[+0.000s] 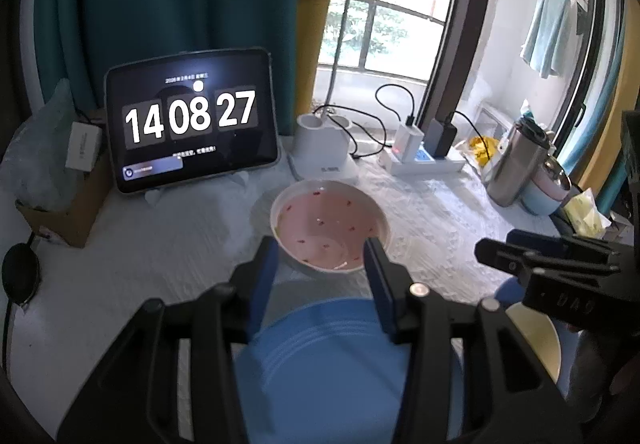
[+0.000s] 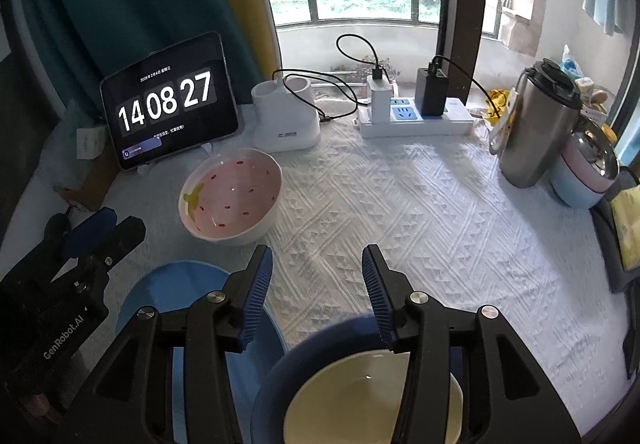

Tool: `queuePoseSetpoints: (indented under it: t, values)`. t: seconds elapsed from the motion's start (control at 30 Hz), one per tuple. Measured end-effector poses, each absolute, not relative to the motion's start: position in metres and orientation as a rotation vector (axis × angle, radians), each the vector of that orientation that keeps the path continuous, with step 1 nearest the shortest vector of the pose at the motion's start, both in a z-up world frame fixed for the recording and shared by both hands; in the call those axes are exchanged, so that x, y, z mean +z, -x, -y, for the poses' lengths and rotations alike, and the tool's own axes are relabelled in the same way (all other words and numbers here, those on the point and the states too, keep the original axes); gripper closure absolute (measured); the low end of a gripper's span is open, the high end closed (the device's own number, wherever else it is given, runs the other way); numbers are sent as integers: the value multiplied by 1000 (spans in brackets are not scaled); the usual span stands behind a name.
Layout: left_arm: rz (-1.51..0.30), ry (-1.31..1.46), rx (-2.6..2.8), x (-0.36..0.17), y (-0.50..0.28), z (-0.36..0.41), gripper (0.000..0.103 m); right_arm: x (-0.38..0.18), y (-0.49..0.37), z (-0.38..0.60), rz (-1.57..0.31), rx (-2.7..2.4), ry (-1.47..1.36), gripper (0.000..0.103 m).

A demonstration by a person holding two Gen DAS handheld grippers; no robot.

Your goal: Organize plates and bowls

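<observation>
The left gripper (image 1: 320, 248) is hanging with jaws apart, empty, over the blue plate (image 1: 320, 344), facing the pink bowl (image 1: 328, 224) on the surface (image 2: 400, 196). The right gripper (image 2: 318, 276), gaping and empty, is hovering above the cream bowl (image 2: 352, 396), probably just set inside a blue dish (image 2: 276, 376) for stacking.

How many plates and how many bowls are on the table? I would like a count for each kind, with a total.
Plates: 2, a light blue plate and a dark blue plate under the cream bowl.
Bowls: 2, a pink bowl and a cream bowl.
Total: 4
</observation>
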State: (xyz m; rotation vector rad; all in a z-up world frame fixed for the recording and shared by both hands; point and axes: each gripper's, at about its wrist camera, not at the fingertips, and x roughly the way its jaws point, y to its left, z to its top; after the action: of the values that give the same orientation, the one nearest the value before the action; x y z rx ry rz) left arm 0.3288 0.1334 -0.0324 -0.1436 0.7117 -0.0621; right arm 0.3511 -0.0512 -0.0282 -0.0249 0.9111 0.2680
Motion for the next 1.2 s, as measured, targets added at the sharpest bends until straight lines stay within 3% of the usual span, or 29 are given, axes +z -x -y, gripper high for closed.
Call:
queuePoseSetpoints:
  t: [0.17, 0.23, 0.27, 1.2]
  values:
    - [-713, 161, -49, -36, -338, -144, 55, -33, -362, 43, -927, 273, 33, 53]
    - [-713, 173, -46, -37, -343, -148, 35, -35, -366, 39, -932, 277, 38, 53]
    - [-710, 181, -47, -38, -344, -150, 32, -36, -369, 37, -935, 279, 41, 53]
    - [-866, 194, -33, -92, -418, -156, 31, -86, -445, 5, -1118, 276, 15, 53]
